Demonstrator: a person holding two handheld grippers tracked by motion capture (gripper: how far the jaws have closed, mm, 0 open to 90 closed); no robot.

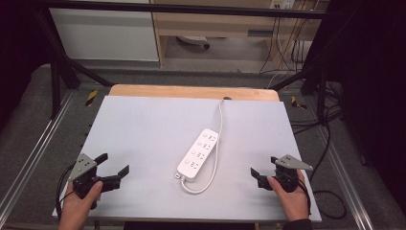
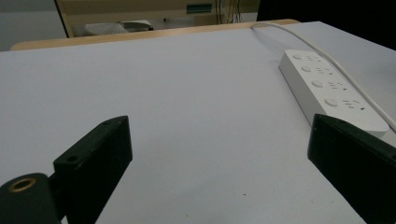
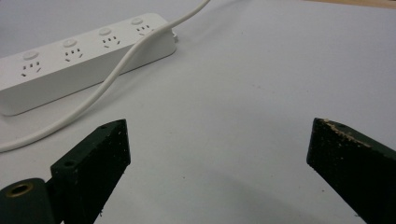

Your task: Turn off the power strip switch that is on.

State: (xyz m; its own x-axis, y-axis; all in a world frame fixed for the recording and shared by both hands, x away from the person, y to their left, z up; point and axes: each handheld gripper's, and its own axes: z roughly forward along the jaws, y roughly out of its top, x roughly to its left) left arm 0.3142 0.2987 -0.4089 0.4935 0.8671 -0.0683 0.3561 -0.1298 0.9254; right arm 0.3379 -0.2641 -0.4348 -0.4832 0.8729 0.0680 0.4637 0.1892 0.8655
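While held low at near-left corner of pale grey flat table sheet (image 1: 153, 124), left gripper (image 1: 113, 166) with black jaws spread wide, nothing between them, grey three-cornered plate on top, person's left hand (image 1: 79, 203) wrapped round handle. Same wide gap in left gripper view (image 2: 219, 154), bare sheet between jaws, strip just past right jaw. Centre, slightly right: white rectangular plastic four-socket power strip (image 1: 197, 153) lying flat, angled, far end toward right, well apart from both grippers. White round cable (image 1: 218, 139) running from far table edge down along strip's right side, looping round near end, touching sheet. Light wooden table edge (image 1: 191, 92) showing beyond sheet. Near-right corner: right gripper (image 1: 264, 167) in right hand (image 1: 292, 194), jaws wide apart, holding nothing; in right gripper view (image 3: 219, 154) only bare sheet between jaws, strip (image 3: 79, 56) and cable (image 3: 116, 70) off to upper left, not touched.
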